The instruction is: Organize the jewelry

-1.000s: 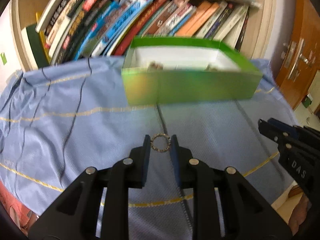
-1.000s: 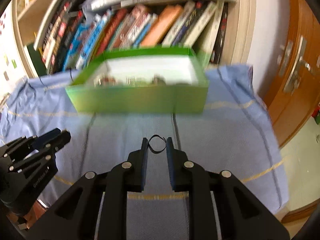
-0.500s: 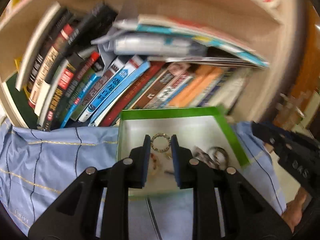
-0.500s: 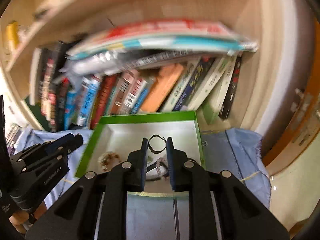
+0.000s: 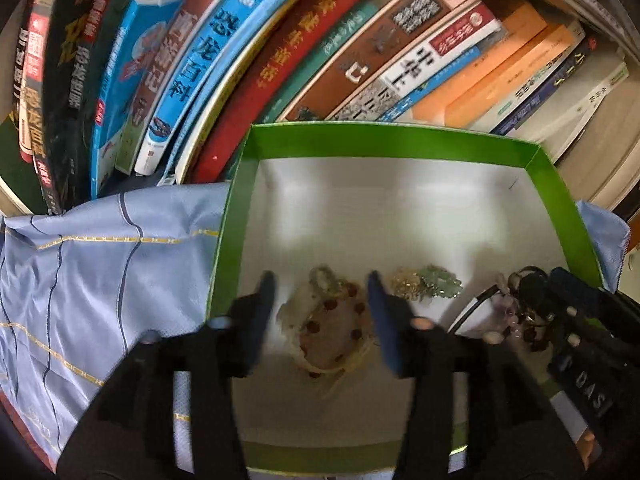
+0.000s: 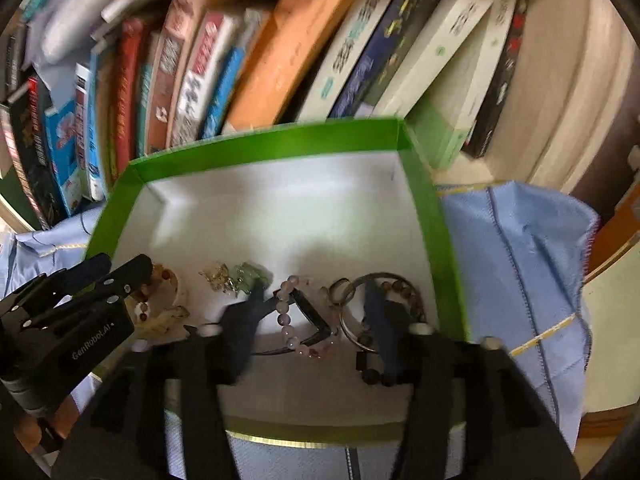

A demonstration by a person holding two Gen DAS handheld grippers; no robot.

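Left gripper (image 5: 322,308): its black fingers stand apart over the near left part of the box floor; the jaws have just been opening, and nothing is pinched between them. A beaded bracelet lies on the floor below the gap.
Right gripper (image 6: 312,312): its fingers are spread over the near right part of the box; the jaws have just been opening, and no piece is clamped between the pads.
Green cardboard box with a white floor (image 5: 384,140): it sits on the blue cloth, its far wall close to the books.
Bracelet of pale and red-brown beads (image 5: 332,320): coiled on the box floor, seen between the left fingers.
Small gold and pale green trinkets (image 5: 424,282): on the floor just right of the left gripper.
Pink bead bracelet (image 6: 286,312): on the floor between the right fingers, beside a thin black loop (image 6: 316,324).
Metal rings and dark bead bracelet (image 6: 372,292): clustered near the right wall of the box.
Light blue cloth with dark and gold stripes (image 5: 100,272): covers the surface under and around the box.
Row of leaning books (image 5: 280,40): on the shelf behind the box.
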